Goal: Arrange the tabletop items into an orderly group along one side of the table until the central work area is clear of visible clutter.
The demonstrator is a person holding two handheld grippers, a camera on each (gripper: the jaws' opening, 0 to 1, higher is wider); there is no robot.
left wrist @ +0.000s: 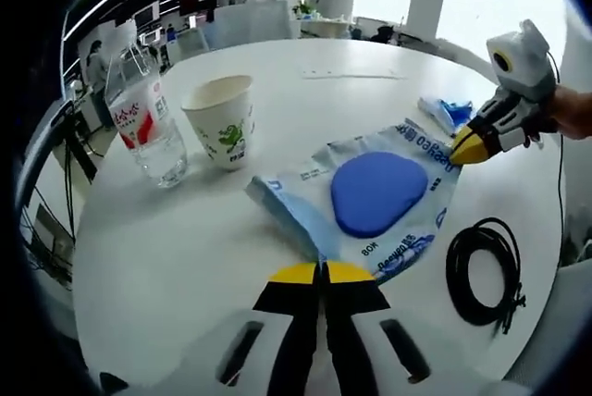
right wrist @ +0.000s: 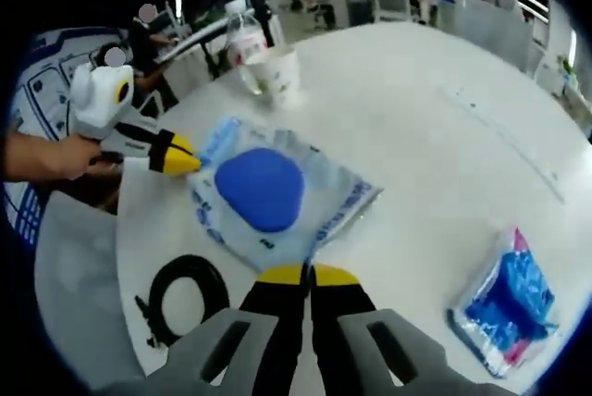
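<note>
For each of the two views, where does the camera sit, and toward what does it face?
Left gripper view: rides the left gripper, fingers together, facing the blue pad package, cup and bottle; the right gripper and a hand show.
Right gripper view: rides the right gripper, facing the package from the opposite side; the left gripper shows.
Shared: package, black cable, cup, bottle.

My jaws are black with yellow tips. Just ahead of them lies a pale blue packet (left wrist: pixel 370 197) printed with blue lettering, a solid blue oval at its middle. Beyond, the cream paper cup (left wrist: pixel 222 118) bears green drawings; the clear bottle (left wrist: pixel 146 123) has a red-and-white label. A black cable (left wrist: pixel 483 271) coils on the white table (left wrist: pixel 185 257).
</note>
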